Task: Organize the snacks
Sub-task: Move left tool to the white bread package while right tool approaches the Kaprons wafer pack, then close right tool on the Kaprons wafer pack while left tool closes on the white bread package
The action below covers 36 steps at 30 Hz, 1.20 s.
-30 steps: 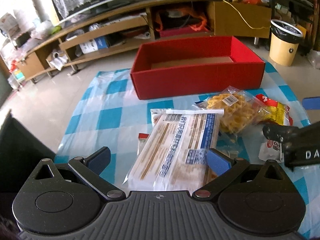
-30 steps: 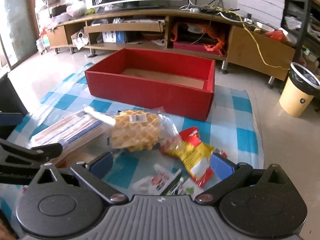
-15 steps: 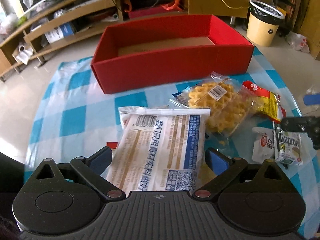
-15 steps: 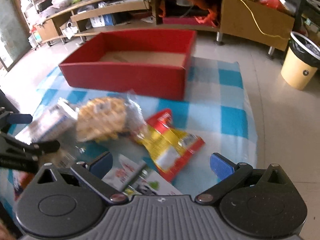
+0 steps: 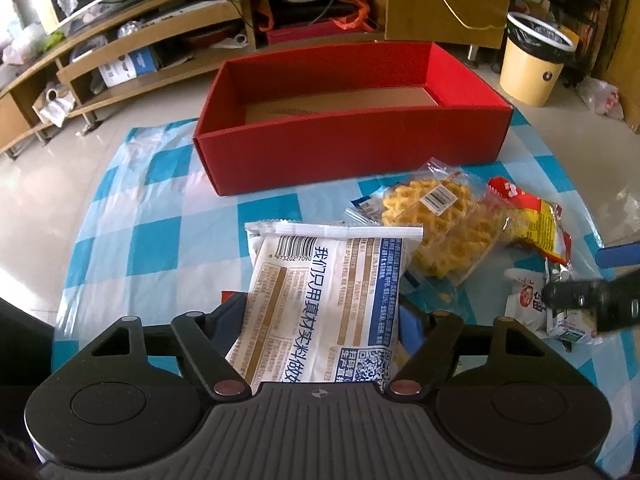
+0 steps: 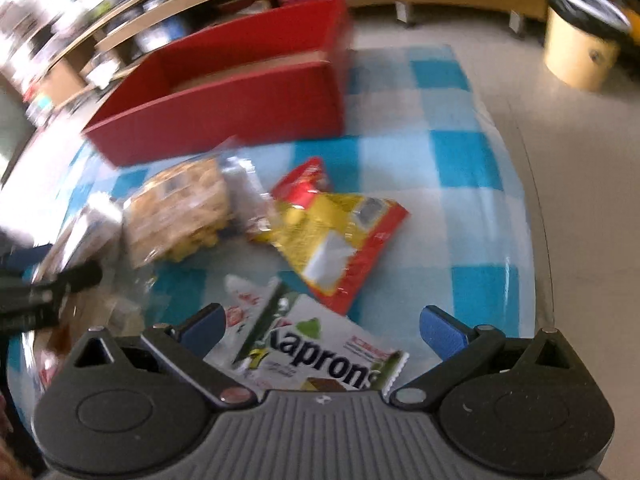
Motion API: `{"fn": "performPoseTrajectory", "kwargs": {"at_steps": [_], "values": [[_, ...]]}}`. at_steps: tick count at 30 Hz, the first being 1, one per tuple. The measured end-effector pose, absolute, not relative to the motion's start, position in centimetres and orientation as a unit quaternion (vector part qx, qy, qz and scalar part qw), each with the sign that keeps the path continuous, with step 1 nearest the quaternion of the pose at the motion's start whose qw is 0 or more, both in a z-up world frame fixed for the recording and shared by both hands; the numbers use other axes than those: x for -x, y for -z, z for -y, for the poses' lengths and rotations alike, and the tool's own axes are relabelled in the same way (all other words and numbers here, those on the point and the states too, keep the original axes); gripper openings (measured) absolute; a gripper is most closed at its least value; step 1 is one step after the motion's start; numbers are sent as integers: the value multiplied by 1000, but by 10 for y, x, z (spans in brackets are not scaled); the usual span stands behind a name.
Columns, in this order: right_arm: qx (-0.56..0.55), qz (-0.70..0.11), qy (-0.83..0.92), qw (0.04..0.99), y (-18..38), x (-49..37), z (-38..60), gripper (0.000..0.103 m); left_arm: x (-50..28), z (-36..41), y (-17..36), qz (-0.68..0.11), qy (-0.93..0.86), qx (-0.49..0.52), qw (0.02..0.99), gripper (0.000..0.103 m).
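Note:
An empty red box [image 5: 352, 120] stands on the blue checked cloth [image 5: 160, 216]; it also shows in the right wrist view [image 6: 224, 108]. My left gripper [image 5: 320, 316] has closed its fingers against both sides of a large white and blue snack pack [image 5: 328, 300]. Beside it lie a waffle bag [image 5: 440, 228] and a red and yellow bag [image 5: 536, 224]. My right gripper [image 6: 322, 326] is open over a white Kapron pack [image 6: 320, 344], with the red and yellow bag [image 6: 340, 232] just beyond.
A wooden TV bench [image 5: 200, 28] with cluttered shelves runs behind the box. A yellow bin [image 5: 532, 64] stands at the right on the tiled floor. A small white sachet [image 5: 524, 300] lies by the right gripper's finger [image 5: 584, 300].
My left gripper moved forward and narrowed its fingers onto the white and blue pack. My right gripper swung right and down over the Kapron pack, still open.

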State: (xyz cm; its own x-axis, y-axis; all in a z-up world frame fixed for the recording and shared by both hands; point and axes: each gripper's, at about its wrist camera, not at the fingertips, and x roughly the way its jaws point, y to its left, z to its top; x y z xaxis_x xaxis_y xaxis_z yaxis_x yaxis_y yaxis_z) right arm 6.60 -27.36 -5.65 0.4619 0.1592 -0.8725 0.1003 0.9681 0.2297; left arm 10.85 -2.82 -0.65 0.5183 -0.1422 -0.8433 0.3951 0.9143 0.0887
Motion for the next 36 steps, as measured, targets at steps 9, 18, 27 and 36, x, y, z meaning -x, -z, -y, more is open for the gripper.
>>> {"fn": "performPoseTrajectory", "kwargs": {"at_steps": [9, 18, 27, 36], "values": [[27, -526, -129, 840, 64, -48, 239, 100, -107, 23, -1, -461, 167, -118, 863, 79], [-70, -546, -112, 827, 63, -45, 257, 73, -110, 16, -2, -473, 165, -97, 860, 79], [-27, -540, -80, 837, 77, -39, 230, 101, -108, 21, 4, -479, 156, -114, 856, 79], [-11, -537, -61, 841, 77, -38, 226, 83, -112, 18, 8, -495, 151, -112, 848, 80]]}}
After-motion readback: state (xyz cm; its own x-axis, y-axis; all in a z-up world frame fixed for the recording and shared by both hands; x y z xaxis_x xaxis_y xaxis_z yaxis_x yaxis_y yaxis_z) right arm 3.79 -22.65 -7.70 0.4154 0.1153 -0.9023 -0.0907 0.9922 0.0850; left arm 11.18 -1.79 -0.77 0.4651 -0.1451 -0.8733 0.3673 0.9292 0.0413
